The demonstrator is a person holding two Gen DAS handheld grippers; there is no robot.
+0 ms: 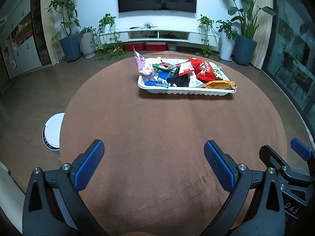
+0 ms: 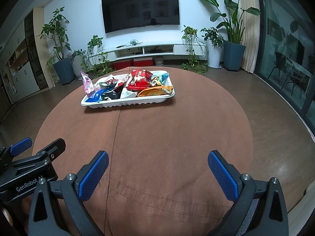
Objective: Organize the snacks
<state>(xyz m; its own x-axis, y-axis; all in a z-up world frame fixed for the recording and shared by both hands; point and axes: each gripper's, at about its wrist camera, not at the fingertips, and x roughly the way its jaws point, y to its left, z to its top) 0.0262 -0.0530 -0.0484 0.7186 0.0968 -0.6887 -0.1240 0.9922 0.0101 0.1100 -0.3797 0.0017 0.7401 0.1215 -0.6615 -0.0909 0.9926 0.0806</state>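
faintly, "genrobot.ai" marks the left gripper (image 2: 37,144), jaws spread.

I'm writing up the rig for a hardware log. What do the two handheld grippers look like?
Both match: the left gripper and right gripper each have black plastic frames with triangular cut-outs, silver screw heads at the joints, and two fingers faced with blue cross-hatched pads. Seen from the right wrist, the left gripper's body carries white "GenRobot.AI" lettering; the right gripper's body shows "DAS". No cables visible.
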